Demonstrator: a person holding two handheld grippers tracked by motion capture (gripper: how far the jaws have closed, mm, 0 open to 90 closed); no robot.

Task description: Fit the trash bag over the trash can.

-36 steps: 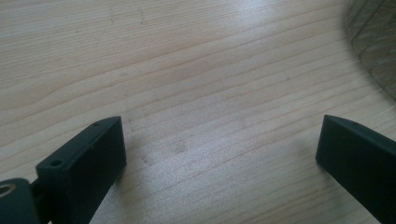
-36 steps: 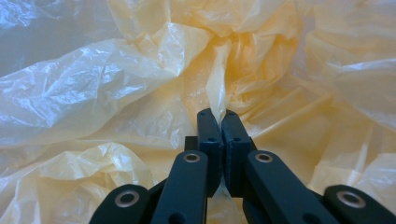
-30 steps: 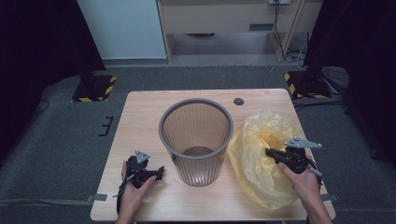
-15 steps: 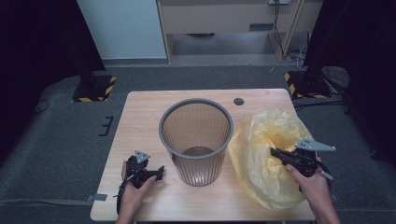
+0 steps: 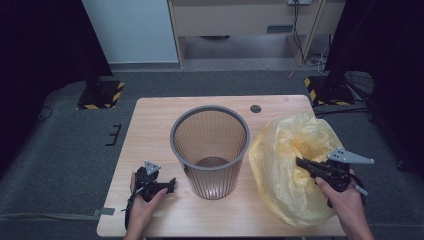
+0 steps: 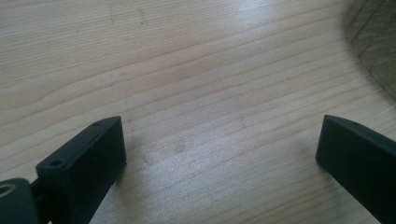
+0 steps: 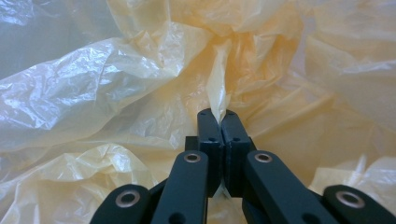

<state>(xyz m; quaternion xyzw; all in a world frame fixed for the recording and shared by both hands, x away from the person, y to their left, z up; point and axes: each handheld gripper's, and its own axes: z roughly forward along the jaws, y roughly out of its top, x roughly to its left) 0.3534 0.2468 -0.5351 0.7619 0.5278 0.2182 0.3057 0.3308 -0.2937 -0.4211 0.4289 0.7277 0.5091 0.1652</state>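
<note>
Two hands low, right gripper (image 5: 305, 163) pinching yellow bag (image 5: 285, 165)

Your basket (image 5: 210, 150) stands mid-table (image 5: 150, 125). The bag (image 5: 290, 165) lies right of it. Your left gripper (image 5: 170, 183) rests at its left.

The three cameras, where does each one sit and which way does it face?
High view: above the person's side, facing forward and down on the wooden table, mesh bin, yellow bag; both hands show, left claw, right claw.
Left gripper view: rides the left claw, facing the tabletop, jaws apart.
Right gripper view: rides the right claw, facing the bag, jaws pinching a fold.
Shared: the bag appears in the high and right gripper views; the bin's edge in the high and left gripper views.
</note>
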